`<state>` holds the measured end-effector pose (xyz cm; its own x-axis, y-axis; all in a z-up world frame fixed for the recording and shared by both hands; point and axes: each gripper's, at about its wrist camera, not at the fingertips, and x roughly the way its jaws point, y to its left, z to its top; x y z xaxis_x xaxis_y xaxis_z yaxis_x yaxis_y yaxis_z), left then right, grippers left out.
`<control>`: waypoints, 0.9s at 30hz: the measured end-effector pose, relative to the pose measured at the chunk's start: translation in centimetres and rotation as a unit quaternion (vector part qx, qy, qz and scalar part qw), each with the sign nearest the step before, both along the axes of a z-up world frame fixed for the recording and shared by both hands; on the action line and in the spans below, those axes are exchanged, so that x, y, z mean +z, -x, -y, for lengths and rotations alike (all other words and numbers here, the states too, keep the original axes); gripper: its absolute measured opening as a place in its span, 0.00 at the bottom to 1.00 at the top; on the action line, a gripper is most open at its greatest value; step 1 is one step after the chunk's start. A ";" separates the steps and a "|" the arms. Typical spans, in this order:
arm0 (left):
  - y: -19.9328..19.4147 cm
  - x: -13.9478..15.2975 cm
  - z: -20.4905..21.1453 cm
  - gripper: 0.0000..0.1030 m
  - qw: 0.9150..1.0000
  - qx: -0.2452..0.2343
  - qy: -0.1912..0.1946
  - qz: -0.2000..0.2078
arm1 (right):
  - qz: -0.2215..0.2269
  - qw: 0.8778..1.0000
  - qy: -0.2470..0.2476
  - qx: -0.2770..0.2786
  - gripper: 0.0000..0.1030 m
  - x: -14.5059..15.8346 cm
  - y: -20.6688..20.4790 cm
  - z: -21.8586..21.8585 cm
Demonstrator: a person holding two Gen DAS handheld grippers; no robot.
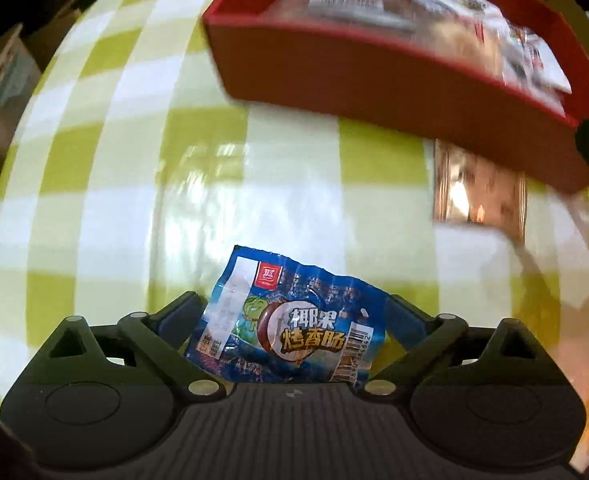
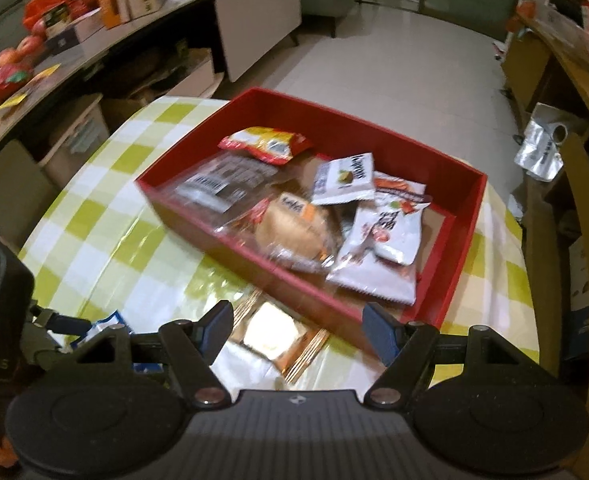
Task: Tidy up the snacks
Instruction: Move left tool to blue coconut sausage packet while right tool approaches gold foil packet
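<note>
Left fingers (image 1: 294, 312) pinched my sausage pack (image 1: 290, 320); right fingers (image 2: 294, 330) spread over foil packet (image 2: 272, 334). Best lift pack clear of box (image 1: 374, 80) wall before release.

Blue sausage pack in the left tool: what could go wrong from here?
1. The blue pack sits between the left tool fingers, crumpled and askew; it may slip on the way to the red box.
2. The copper packet lies against the box wall beneath the open right tool; grabbing it may nudge the box.
</note>
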<state>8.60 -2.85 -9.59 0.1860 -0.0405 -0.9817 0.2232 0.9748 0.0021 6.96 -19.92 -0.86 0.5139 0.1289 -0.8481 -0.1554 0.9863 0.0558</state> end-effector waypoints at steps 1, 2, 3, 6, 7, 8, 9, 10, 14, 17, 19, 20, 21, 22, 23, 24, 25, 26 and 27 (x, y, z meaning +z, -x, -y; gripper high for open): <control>0.5 0.0 -0.5 0.96 1.000 0.001 0.002 -0.009 | -0.001 1.000 -0.001 0.004 0.78 0.0 0.3 -0.2; 1.2 0.1 -0.9 0.96 1.000 0.000 0.002 -0.012 | -0.002 1.000 -0.001 0.007 0.78 0.0 0.6 -0.4; 1.7 0.2 -1.3 0.96 1.000 0.002 0.002 -0.014 | -0.004 1.000 -0.002 0.011 0.78 0.0 0.9 -0.7; 3.0 0.4 -2.7 0.97 1.000 0.016 0.008 -0.018 | -0.007 1.000 -0.002 0.021 0.78 0.0 1.5 -1.4; 3.4 0.5 -3.1 0.98 0.999 0.021 0.014 -0.021 | -0.007 1.000 -0.003 0.024 0.78 0.0 1.7 -1.6; 3.7 0.4 -3.5 0.98 0.999 0.025 0.019 -0.024 | -0.007 1.000 -0.003 0.027 0.78 0.0 1.9 -1.8; 4.1 0.3 -3.8 0.99 0.999 0.031 0.023 -0.028 | -0.007 0.999 -0.003 0.031 0.78 0.0 2.0 -1.9; 4.2 0.2 -4.2 0.99 0.999 0.034 0.023 -0.030 | -0.008 0.999 -0.003 0.035 0.78 0.1 2.1 -2.1; 4.6 -0.3 -3.5 1.00 0.999 0.032 0.006 -0.019 | -0.012 0.999 -0.005 0.045 0.78 -0.1 2.4 -2.6; 4.9 -0.5 -2.7 1.00 0.999 0.034 -0.003 -0.008 | -0.017 0.999 -0.002 0.047 0.78 -0.5 2.5 -2.5; 5.0 -0.2 -2.2 1.00 0.999 0.039 -0.004 -0.003 | -0.019 0.999 -0.002 0.044 0.78 -0.6 2.4 -2.3; 5.1 0.0 -2.1 0.98 0.999 0.036 -0.004 -0.001 | -0.020 0.999 -0.002 0.042 0.78 -0.7 2.4 -2.1; 5.1 0.2 -2.0 0.95 1.000 0.031 -0.003 0.000 | -0.020 0.999 -0.003 0.039 0.78 -0.7 2.3 -1.9; 5.8 0.8 -1.4 0.94 1.000 0.028 -0.004 0.000 | -0.020 0.999 -0.004 0.035 0.78 -0.7 2.2 -1.7; 5.9 1.1 -1.4 0.94 1.000 0.025 -0.007 0.002 | -0.020 0.999 -0.004 0.028 0.78 -0.7 2.1 -1.5; 6.1 1.3 -1.5 0.92 1.000 0.024 -0.007 0.003 | -0.020 1.000 -0.004 0.025 0.78 -0.7 2.0 -1.3; 6.1 1.5 -1.6 0.88 1.000 0.027 -0.007 0.004 | -0.020 1.000 -0.005 0.022 0.78 -0.7 1.9 -1.1; 6.3 2.0 -1.3 0.87 1.000 0.029 -0.007 0.005 | -0.021 1.000 -0.007 0.020 0.78 -0.8 1.9 -1.0; 6.1 2.3 -1.4 0.85 0.999 0.033 -0.001 0.005 | -0.024 1.000 -0.007 0.019 0.78 -1.0 1.8 -1.0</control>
<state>2.49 -1.42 -7.33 0.1983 -0.0254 -0.9798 0.1580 0.9874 0.0063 5.18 -18.96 -1.86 0.4669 0.1601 -0.8697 -0.1891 0.9788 0.0787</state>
